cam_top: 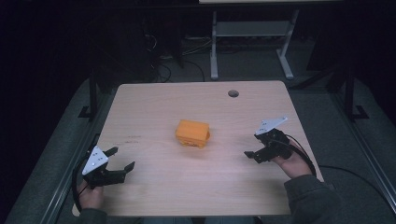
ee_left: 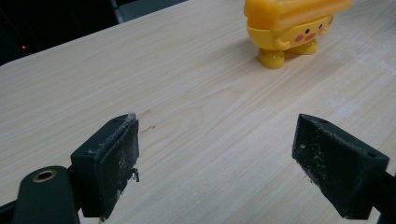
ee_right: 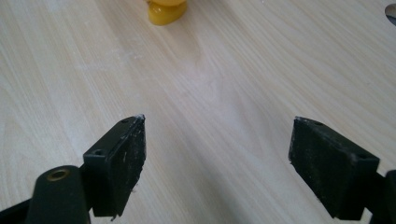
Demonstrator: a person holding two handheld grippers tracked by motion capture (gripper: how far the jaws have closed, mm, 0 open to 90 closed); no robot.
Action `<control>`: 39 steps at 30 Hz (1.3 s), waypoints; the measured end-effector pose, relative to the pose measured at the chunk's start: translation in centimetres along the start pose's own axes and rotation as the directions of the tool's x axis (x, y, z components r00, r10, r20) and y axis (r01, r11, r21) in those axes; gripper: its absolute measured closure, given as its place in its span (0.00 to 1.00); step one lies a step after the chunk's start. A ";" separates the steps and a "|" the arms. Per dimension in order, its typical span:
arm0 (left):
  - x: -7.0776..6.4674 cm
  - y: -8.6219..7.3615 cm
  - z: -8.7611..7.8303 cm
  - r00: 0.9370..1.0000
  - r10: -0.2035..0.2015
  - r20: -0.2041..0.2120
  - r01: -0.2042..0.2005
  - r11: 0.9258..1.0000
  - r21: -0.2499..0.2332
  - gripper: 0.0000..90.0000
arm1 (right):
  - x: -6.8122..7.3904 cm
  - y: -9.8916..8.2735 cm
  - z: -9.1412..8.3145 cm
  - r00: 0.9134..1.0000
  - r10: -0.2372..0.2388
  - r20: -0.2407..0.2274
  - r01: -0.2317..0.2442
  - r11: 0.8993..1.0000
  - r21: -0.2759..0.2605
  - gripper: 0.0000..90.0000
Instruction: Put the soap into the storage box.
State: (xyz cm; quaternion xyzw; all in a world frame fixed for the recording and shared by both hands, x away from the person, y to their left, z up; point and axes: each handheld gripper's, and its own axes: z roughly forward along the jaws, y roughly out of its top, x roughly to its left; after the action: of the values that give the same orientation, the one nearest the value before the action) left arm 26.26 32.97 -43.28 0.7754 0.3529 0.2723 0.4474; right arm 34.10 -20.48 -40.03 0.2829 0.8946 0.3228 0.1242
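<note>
At the bottom of the high view we see a hand at each lower corner, each holding a gripper over the wooden table [cam_top: 154, 191]. The left gripper [cam_top: 122, 158] sits at the lower left of the frame, its jaws spread apart with only bare wood between them. The right gripper [cam_top: 249, 155] sits at the lower right, and its own view shows its jaws likewise wide apart over bare tabletop. Farther up, near the centre of the frame, stands the yellow toy [cam_top: 193, 133], well apart from both grippers. In the left gripper view we see the toy at the upper right, a small figure with pink cheeks and stubby feet. Beyond it, near the table's far edge, is a round hole [cam_top: 233, 93].
</note>
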 end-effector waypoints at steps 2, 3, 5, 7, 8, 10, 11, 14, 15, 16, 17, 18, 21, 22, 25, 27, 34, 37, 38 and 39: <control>0.0 0.0 0.0 1.000 0.002 0.001 -0.002 1.000 0.001 0.15 | 0.0 -0.3 -0.2 1.000 0.001 0.003 -0.001 1.000 -0.001 0.20; 0.0 0.0 0.0 1.000 0.001 0.001 -0.001 1.000 0.002 0.15 | 0.0 -0.5 -0.2 1.000 0.006 0.002 -0.006 1.000 -0.004 0.20; -0.1 0.0 0.1 1.000 0.001 0.002 -0.001 1.000 0.003 0.15 | -0.1 -0.8 -0.4 1.000 0.010 0.008 -0.010 1.000 -0.003 0.20; -0.1 0.0 0.1 1.000 0.002 0.003 -0.002 1.000 0.006 0.15 | -0.1 -1.2 -0.4 1.000 0.016 0.007 -0.016 1.000 -0.004 0.20; -0.1 0.0 0.1 1.000 0.001 0.004 -0.001 1.000 0.005 0.15 | 0.0 -1.5 -0.4 1.000 0.018 0.008 -0.018 1.000 -0.002 0.20; -0.1 0.0 0.1 1.000 0.006 0.002 -0.006 1.000 0.006 0.15 | 0.0 -1.9 -0.4 1.000 0.024 0.006 -0.024 1.000 -0.004 0.20; -0.1 0.0 0.1 1.000 0.006 0.003 -0.006 1.000 0.010 0.15 | 0.0 -2.1 -0.4 1.000 0.028 0.005 -0.028 1.000 -0.006 0.20; -0.1 0.0 0.1 1.000 0.012 0.003 -0.012 1.000 0.016 0.15 | 0.1 -2.7 -0.4 0.999 0.035 0.009 -0.035 0.999 -0.004 0.20; -0.1 0.0 0.1 1.000 0.014 0.003 -0.014 1.000 0.016 0.15 | 0.0 -2.9 -0.5 0.999 0.037 0.009 -0.037 0.999 -0.005 0.20; -0.1 0.0 0.1 1.000 0.015 0.004 -0.015 1.000 0.017 0.15 | 0.0 -3.1 -0.5 0.999 0.040 0.011 -0.040 0.999 -0.005 0.20; -0.1 0.0 0.1 1.000 0.017 0.004 -0.017 1.000 0.018 0.15 | 0.1 -3.3 -0.6 0.999 0.042 0.011 -0.042 0.999 -0.006 0.20; -0.1 -0.1 0.1 1.000 0.015 0.004 -0.015 1.000 0.018 0.15 | 0.1 -3.5 -0.6 0.999 0.046 0.012 -0.046 0.999 -0.004 0.20; -0.2 0.0 0.2 1.000 0.013 0.006 -0.013 1.000 0.018 0.15 | 0.2 -4.2 -0.7 0.998 0.053 0.015 -0.053 0.999 -0.006 0.20; -0.2 0.0 0.2 1.000 0.014 0.006 -0.015 1.000 0.022 0.15 | 0.2 -4.3 -0.7 0.998 0.055 0.014 -0.055 0.999 -0.004 0.20; -0.3 -0.1 0.3 1.000 0.012 0.007 -0.012 1.000 0.013 0.15 | 0.4 -5.1 -0.7 0.998 0.066 0.018 -0.066 0.998 -0.006 0.20; -0.3 -0.1 0.3 1.000 0.012 0.009 -0.012 1.000 0.015 0.15 | 0.5 -5.7 -0.7 0.997 0.070 0.017 -0.070 0.998 -0.010 0.20; -0.4 0.0 0.4 1.000 0.010 0.015 -0.010 1.000 0.016 0.15 | 1.1 -7.4 -0.7 0.995 0.098 0.024 -0.098 0.995 -0.014 0.20; -0.4 0.0 0.4 1.000 0.024 0.019 -0.024 0.999 0.029 0.15 | 1.4 -8.3 -0.5 0.993 0.118 0.024 -0.117 0.992 -0.035 0.20; -0.4 0.0 0.4 1.000 0.022 0.019 -0.022 0.999 0.029 0.15 | 1.5 -8.6 -0.5 0.992 0.125 0.023 -0.124 0.992 -0.032 0.20; -0.4 0.0 0.4 1.000 0.020 0.021 -0.020 0.999 0.028 0.15 | 1.5 -8.8 -0.5 0.991 0.129 0.030 -0.128 0.991 -0.034 0.20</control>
State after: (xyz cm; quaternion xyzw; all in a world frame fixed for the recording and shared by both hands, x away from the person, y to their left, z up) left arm 26.30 32.43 -43.56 0.7879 0.3442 0.2638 0.4372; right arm 28.90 -25.39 -45.43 0.3431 0.8671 0.3398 0.1220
